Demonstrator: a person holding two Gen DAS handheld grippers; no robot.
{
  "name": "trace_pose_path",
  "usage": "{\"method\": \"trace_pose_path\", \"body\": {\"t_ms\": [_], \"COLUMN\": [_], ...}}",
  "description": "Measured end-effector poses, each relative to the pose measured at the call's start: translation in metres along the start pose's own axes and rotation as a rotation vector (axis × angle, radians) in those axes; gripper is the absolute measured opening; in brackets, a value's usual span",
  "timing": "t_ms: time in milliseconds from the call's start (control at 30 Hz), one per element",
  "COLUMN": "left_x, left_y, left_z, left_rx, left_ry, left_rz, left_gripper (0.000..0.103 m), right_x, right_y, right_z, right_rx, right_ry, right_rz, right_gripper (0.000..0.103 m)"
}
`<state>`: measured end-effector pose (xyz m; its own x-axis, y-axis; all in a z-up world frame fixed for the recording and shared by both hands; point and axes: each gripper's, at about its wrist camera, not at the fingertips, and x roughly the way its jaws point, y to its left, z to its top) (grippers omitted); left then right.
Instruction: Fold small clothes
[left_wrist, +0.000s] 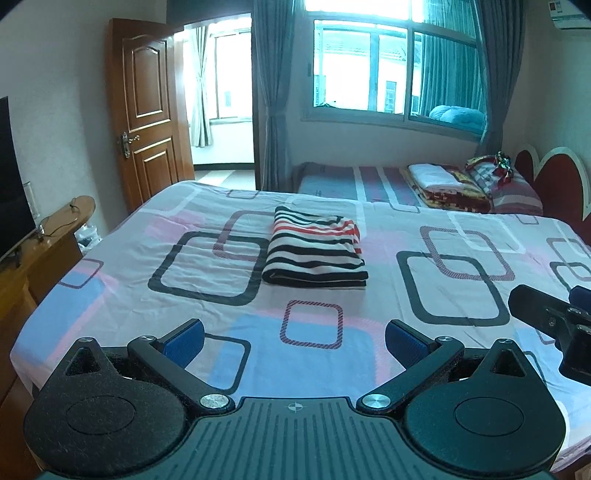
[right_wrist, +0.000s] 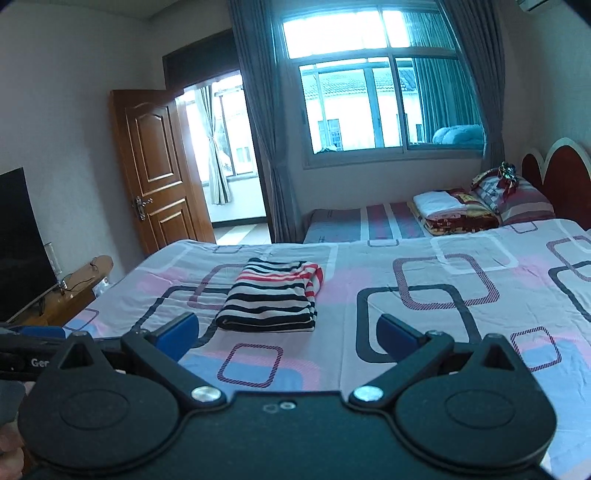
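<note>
Left wrist view: left gripper (left_wrist: 293, 338) hovers level, jaws spread.

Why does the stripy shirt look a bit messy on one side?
The striped shirt lies folded on the bed sheet, but its far right corner bunches up with red stripes instead of lying flat. Otherwise nothing stands out; both hand-held grippers are open and empty.

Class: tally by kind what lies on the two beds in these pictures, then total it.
Folded striped garment: 1
Folded blanket stack: 1
Pillow: 1
Total: 3
</note>
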<state>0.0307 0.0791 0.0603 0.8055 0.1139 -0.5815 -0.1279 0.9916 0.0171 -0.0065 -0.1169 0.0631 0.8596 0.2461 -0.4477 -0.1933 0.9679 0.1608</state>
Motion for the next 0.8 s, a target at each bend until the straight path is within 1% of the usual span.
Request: {"method": "trace_pose_path", "body": {"t_ms": [267, 800], "left_x": [-0.015, -0.015], "left_y": [-0.002, -0.004], "left_z": [-0.006, -0.006], "left_rx": [0.013, 0.020], "left_ry": [-0.020, -0.017], "left_rz": [0.019, 0.007], "left_gripper": [0.103, 0.103], "right_x": [-0.013, -0.018], "right_y": [0.000, -0.001], "right_z": [-0.002, -0.007], "right_rx": [0.002, 0.009], "right_ry": [-0.016, -0.017], "right_rz": [0.001, -0.006], "right_gripper": [0.102, 0.102]}}
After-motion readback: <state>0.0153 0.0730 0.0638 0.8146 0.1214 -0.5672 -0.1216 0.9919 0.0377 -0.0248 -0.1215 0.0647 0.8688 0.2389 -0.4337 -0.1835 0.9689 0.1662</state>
